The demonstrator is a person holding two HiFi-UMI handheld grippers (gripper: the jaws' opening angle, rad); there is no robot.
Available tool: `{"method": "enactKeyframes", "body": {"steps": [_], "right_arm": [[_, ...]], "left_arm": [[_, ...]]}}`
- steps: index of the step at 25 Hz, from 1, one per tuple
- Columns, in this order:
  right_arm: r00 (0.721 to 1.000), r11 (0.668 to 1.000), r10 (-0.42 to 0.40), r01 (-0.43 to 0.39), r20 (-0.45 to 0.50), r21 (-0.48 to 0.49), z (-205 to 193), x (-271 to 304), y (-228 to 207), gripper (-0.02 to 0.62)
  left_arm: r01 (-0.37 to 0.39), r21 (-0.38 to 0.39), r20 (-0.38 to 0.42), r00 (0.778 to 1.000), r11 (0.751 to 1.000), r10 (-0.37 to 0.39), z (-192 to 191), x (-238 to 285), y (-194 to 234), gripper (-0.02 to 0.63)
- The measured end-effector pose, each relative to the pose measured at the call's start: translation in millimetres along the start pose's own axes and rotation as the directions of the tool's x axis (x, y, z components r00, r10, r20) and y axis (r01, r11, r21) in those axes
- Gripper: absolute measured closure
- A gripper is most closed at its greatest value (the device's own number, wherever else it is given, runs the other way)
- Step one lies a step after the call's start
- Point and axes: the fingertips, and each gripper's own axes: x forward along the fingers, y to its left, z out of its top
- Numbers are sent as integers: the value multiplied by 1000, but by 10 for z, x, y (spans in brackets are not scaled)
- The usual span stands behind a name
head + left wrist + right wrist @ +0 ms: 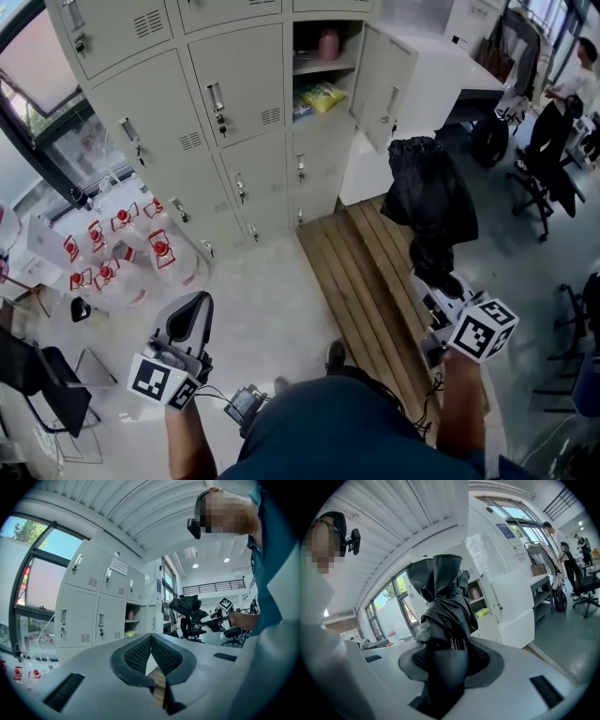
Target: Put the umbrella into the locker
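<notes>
**Umbrella in carriage, locker not yet reached**

1. Locker bank (234, 122). Pale grey, several tiers, it filled the far left of the scene. All doors were shut but one.
2. Wooden decking (375, 272). A slatted strip ran from the foot of the bank toward the near right.
3. Open compartment (309, 70). At the far right end of the bank, its door (384, 84) swung out to the right. A shelf divided it: a pink bottle (329, 42) above, a yellow packet (323, 96) below.
4. Umbrella (427, 202). Black, folded, its canopy loose and bunched. It stood at the right over the decking, nearer than the door and outside the compartment.
5. Right hand-held gripper (450, 660). It was clenched on the umbrella's handle, with the canopy rising beyond the jaws.
6. Left hand-held gripper (151, 656). At the near left, its pads met at the tips with nothing between them.

Step in hand, by judgement: carrying the grasped umbrella to the compartment.

The next move would call for leading the canopy end past the door edge. It should go into whichever level has room beside the bottle or packet, and only then be released. The loose fabric might snag on the door or shelf lip.
</notes>
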Motion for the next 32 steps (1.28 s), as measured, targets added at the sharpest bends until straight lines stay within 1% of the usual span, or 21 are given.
{"method": "enactKeyframes", "body": {"steps": [6,15,20,28,32], "right_arm": [[999,1000,22,-22,-24,-10,131,194,-181,431],[996,999,47,-48,-72,-6,142,471,-342,431],[993,996,87,-88,-83,-9,192,657,-400,431],[986,993,118,-118,-115,5,261,856,-671,431],[980,989,147,-147,-138,9,250,884,-726,431]], "left_arm": [[-32,-16,-6,999,999,32,-32,195,42,588],[-70,-38,-31,997,997,68,-159,359,127,588],[-96,-38,-37,995,995,94,-156,473,194,588],[-106,-58,-56,993,993,103,-250,842,114,588],[-110,-59,-58,993,992,106,-253,1000,56,588]]}}
